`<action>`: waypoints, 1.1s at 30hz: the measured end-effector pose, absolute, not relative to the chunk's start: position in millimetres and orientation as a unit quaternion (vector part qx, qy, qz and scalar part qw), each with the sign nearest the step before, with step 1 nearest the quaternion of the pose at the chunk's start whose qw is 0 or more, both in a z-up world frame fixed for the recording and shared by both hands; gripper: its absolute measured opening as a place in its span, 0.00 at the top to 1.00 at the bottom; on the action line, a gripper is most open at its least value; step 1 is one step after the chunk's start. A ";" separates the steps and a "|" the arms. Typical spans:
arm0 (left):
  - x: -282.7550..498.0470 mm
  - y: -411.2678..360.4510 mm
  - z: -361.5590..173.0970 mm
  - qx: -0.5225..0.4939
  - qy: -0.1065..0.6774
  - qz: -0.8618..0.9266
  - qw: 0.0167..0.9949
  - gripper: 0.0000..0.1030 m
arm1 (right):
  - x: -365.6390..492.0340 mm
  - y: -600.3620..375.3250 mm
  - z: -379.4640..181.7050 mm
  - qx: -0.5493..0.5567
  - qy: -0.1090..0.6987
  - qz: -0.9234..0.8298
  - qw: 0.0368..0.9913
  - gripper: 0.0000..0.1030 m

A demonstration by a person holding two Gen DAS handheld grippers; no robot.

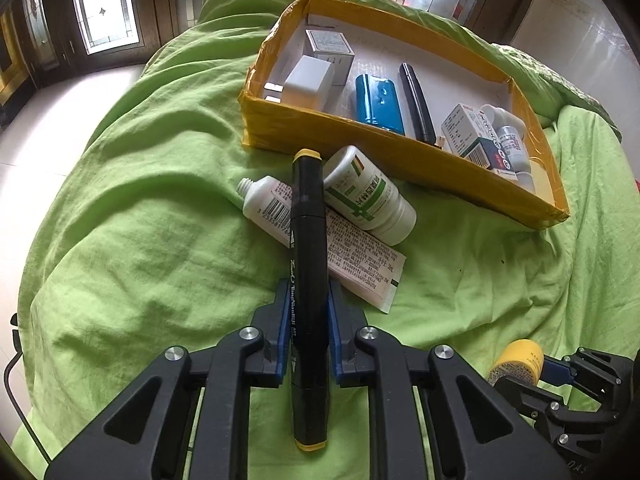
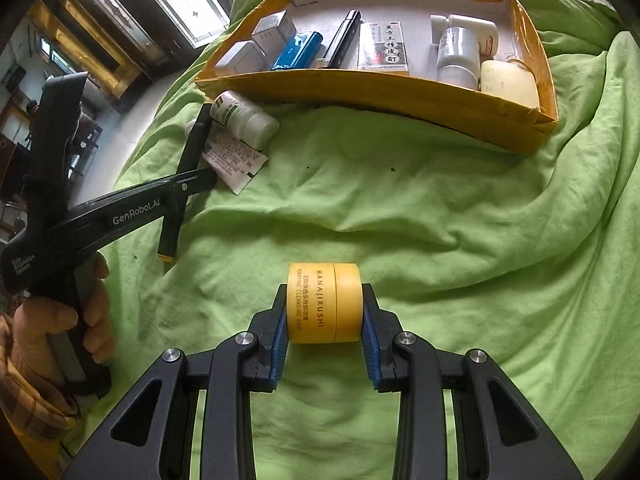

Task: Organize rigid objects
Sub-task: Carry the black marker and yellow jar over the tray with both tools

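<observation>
My left gripper (image 1: 308, 296) is shut on a black marker with yellow ends (image 1: 307, 280), held lengthwise above the green cloth. The marker also shows in the right wrist view (image 2: 188, 168). My right gripper (image 2: 325, 312) is shut on a yellow cleansing-balm jar (image 2: 324, 306), which also shows in the left wrist view (image 1: 516, 362). A white pill bottle (image 1: 370, 196) and a white tube (image 1: 352, 252) lie on the cloth just before the yellow box (image 1: 360, 148). The box (image 2: 360, 90) holds several items.
In the box are a white block (image 1: 308, 82), a blue case (image 1: 378, 104), a black pen-like case (image 1: 418, 104), medicine cartons (image 2: 382, 46) and small bottles (image 2: 458, 54). The green cloth (image 2: 400, 208) is wrinkled and drops to white floor (image 1: 48, 128) at left.
</observation>
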State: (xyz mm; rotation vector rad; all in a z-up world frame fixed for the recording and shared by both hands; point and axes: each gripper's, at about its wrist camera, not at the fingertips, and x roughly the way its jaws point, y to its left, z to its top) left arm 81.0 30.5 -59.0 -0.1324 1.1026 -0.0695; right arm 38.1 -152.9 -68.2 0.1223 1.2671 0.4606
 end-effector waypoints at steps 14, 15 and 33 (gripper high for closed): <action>61.5 25.3 -36.2 -0.077 0.496 -0.067 0.862 0.87 | 26.3 -171.4 -58.9 0.080 0.558 0.216 0.797 0.72; 61.1 23.9 -36.5 -0.074 0.496 -0.065 0.863 0.87 | 25.7 -171.3 -59.7 0.079 0.559 0.215 0.797 0.72; 60.1 20.8 -35.6 -0.042 0.485 -0.045 0.872 0.87 | 29.6 -166.5 -58.1 0.077 0.555 0.205 0.802 0.72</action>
